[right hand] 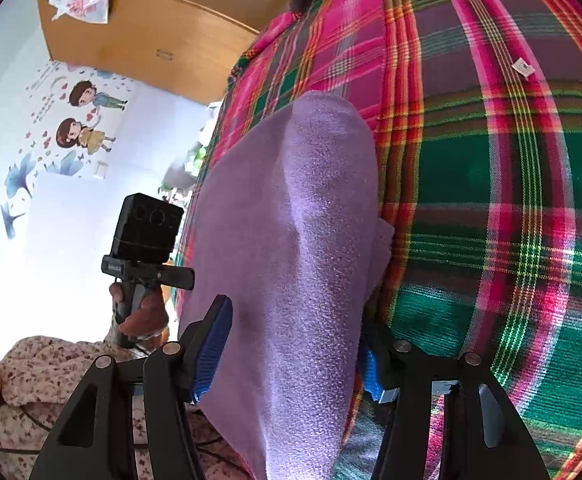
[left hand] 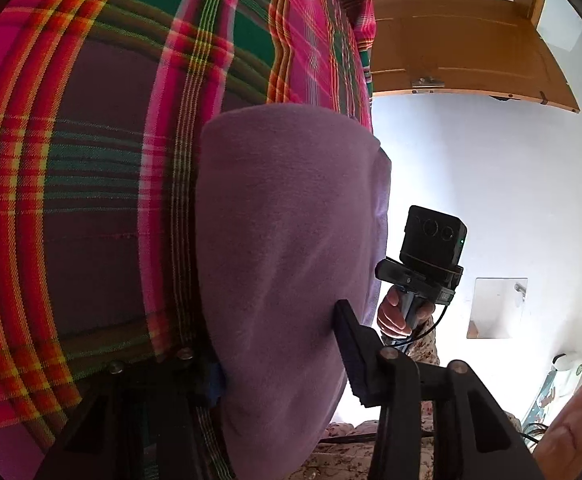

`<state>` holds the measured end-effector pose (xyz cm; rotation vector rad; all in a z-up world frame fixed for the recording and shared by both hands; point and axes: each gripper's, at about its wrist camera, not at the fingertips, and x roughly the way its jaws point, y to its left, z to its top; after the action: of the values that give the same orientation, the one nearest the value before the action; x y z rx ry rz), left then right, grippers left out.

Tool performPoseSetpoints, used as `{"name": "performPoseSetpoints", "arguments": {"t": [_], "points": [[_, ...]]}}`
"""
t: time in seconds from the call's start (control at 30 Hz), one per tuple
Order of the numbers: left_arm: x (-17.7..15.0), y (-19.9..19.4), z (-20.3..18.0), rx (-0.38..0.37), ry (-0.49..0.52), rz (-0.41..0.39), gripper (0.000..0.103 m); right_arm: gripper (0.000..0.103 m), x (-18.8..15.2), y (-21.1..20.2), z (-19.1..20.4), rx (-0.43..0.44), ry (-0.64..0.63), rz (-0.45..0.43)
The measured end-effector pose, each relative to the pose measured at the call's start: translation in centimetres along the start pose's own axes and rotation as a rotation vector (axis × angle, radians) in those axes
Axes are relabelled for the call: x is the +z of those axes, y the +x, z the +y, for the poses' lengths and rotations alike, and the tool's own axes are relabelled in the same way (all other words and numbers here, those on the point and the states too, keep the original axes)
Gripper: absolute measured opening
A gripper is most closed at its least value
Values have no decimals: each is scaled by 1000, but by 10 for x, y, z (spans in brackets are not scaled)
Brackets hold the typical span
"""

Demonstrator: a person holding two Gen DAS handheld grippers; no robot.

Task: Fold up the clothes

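Note:
A purple fleece cloth (left hand: 287,240) hangs lifted in front of a plaid bedsheet (left hand: 71,160). My left gripper (left hand: 283,364) is shut on its lower edge; one black finger (left hand: 355,352) shows and the other is hidden under the fabric. In the right wrist view the same purple cloth (right hand: 291,240) runs up between the blue pads (right hand: 211,348) of my right gripper (right hand: 291,356), which is shut on it. Each view shows the other tool held by a hand: the right gripper's body (left hand: 427,256) and the left gripper's body (right hand: 147,248), both with their fingertips hidden.
The plaid bedsheet (right hand: 491,200) fills the background. A wooden door (left hand: 471,56) and white wall lie beyond the left view. A wooden cupboard (right hand: 139,32) and cartoon wall stickers (right hand: 79,120) are on the right view's left. A floral sleeve (right hand: 51,372) sits low.

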<state>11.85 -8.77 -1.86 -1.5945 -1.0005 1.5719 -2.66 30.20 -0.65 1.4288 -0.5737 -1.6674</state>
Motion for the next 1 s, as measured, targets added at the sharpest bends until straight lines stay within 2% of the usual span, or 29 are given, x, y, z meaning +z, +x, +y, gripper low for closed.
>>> {"name": "performPoseSetpoints", "arguments": {"t": [0.13, 0.27, 0.33, 0.77, 1.0], "points": [[0, 2, 0, -1, -6, 1, 47, 55, -1, 0, -1, -5, 9, -2], [0, 2, -2, -1, -7, 2, 46, 37, -1, -3, -9, -8, 32, -2], [1, 2, -3, 0, -9, 2, 45, 32, -2, -1, -10, -10, 41, -8], [7, 1, -3, -1, -5, -4, 36, 24, -8, 0, 0, -46, -10, -53], [12, 3, -5, -3, 14, -21, 35, 21, -13, 1, 8, -78, -2, -99]]}}
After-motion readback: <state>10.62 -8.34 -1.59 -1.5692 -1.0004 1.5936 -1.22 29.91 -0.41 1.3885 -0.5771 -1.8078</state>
